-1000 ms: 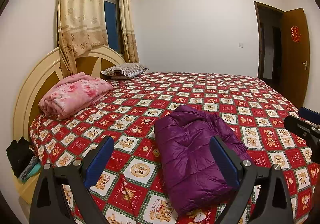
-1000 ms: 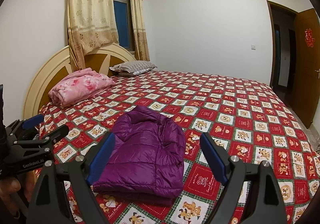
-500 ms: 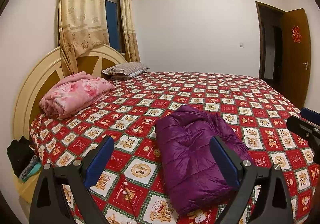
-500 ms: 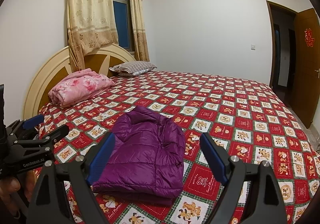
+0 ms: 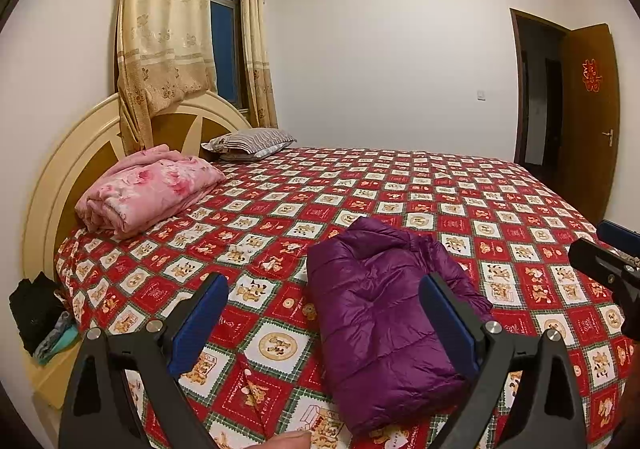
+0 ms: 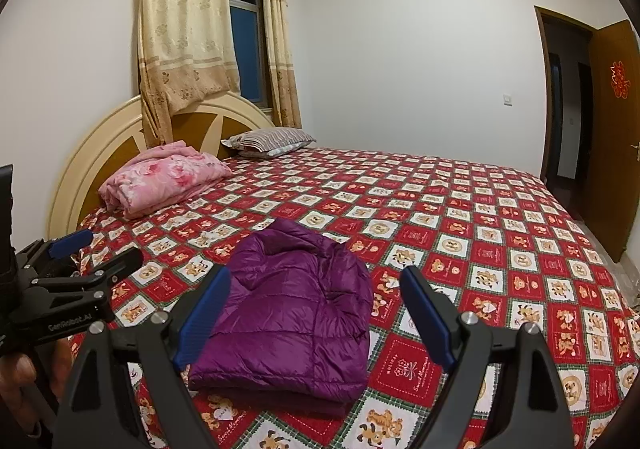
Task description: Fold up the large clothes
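A glossy, quilted purple puffer jacket [image 6: 294, 309] lies folded into a plump oblong on the bear-patterned red bedspread [image 6: 480, 233], long axis running from the near edge toward the far wall, collar end away, while the left gripper [image 5: 324, 319] and right gripper [image 6: 316, 313] hang spread wide above it, grasping nothing.

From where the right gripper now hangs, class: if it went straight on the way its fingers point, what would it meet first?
Most likely the purple jacket, folded on the bedspread: it lies between the open right gripper fingers, just ahead. Depth is unclear, so it might pass above.
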